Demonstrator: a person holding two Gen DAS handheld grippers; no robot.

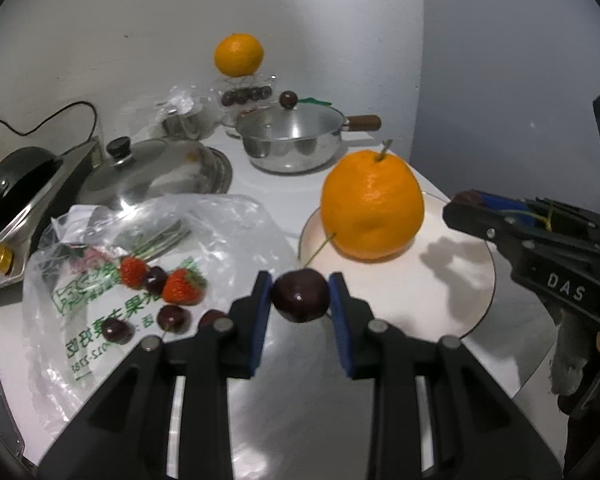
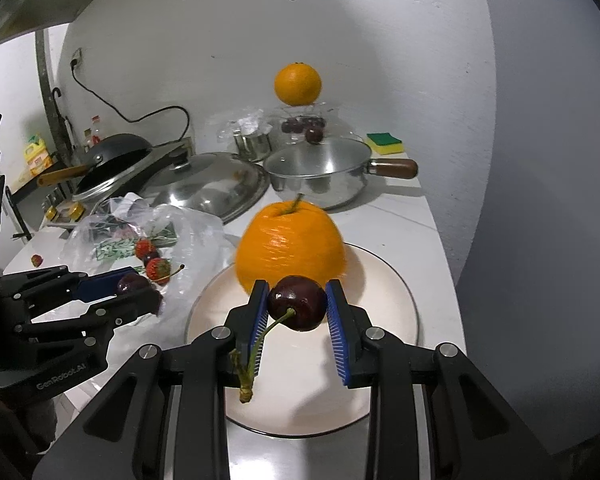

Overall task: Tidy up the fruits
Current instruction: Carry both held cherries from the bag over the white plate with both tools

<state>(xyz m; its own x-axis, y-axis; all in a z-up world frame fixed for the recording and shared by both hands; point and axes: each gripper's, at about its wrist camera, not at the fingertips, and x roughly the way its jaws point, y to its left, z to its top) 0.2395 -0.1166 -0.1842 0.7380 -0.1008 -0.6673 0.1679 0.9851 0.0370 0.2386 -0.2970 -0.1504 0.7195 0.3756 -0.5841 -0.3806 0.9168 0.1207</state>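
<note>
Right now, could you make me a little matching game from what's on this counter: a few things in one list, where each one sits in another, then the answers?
Things:
1. big orange
2. small orange
3. strawberries
4. left gripper's cherry

Places:
A. on the plastic bag
B. pinched between blue pads
C. on the white plate
D. on top of the clear container at the back

Pairs: 1-C, 2-D, 3-A, 4-B
</note>
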